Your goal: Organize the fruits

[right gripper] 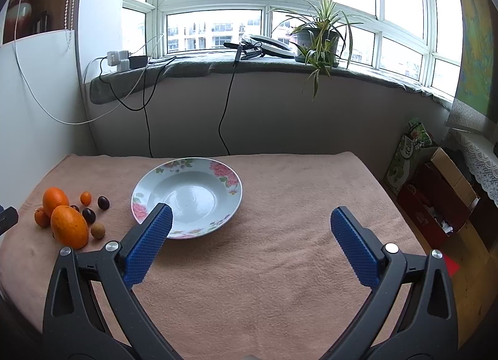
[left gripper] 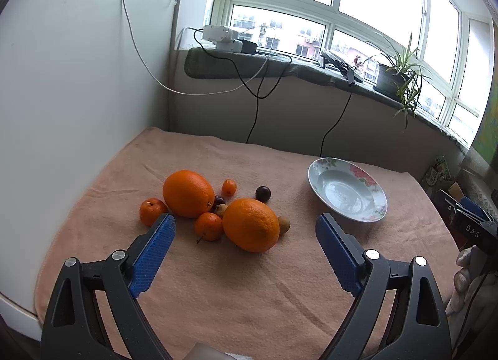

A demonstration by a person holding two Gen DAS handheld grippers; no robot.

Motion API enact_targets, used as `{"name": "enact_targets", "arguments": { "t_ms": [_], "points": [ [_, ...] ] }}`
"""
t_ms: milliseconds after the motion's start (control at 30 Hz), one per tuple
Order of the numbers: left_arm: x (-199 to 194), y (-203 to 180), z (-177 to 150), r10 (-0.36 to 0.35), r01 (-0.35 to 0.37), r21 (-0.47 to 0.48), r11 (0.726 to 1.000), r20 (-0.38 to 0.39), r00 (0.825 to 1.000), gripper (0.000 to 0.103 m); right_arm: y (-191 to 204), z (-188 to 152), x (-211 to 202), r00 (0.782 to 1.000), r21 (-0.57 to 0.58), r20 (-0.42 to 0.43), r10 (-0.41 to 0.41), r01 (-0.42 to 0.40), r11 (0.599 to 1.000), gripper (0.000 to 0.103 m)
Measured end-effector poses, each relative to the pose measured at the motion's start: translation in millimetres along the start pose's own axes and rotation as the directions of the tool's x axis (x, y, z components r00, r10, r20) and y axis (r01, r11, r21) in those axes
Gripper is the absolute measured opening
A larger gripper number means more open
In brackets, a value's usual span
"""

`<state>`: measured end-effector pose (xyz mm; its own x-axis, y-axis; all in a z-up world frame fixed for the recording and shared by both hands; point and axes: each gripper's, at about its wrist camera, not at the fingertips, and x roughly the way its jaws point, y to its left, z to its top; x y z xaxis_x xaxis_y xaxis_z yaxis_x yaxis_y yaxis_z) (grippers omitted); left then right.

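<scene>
Both grippers — left (left gripper: 246,226) and right (right gripper: 250,220) — are hanging with jaws apart, empty, the fruits (left gripper: 214,204) lying clustered left of the bare plate (left gripper: 320,185), likely awaiting transfer.

white letters "DAS" on a black device (left gripper: 473,230) at right edge

A table covered by a peach towel (right gripper: 264,266) is shown; on it are set a floral plate (right gripper: 149,185) and, well apart, clustered fruits (left gripper: 218,207)
</scene>
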<state>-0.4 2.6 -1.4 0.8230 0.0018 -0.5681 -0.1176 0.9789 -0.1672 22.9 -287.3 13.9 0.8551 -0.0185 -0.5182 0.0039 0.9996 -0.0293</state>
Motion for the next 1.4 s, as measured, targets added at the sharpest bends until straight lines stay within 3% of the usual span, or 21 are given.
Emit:
{"name": "enact_targets", "arguments": {
  "t_ms": [1400],
  "points": [
    [4.0, 3.3, -0.8, -0.011, 0.011, -0.006, 1.000, -0.012, 1.000, 0.092, 2.8, -1.4, 1.3, 1.000, -0.003, -0.008, 0.002, -0.002, 1.000, 0.103]
  ]
}}
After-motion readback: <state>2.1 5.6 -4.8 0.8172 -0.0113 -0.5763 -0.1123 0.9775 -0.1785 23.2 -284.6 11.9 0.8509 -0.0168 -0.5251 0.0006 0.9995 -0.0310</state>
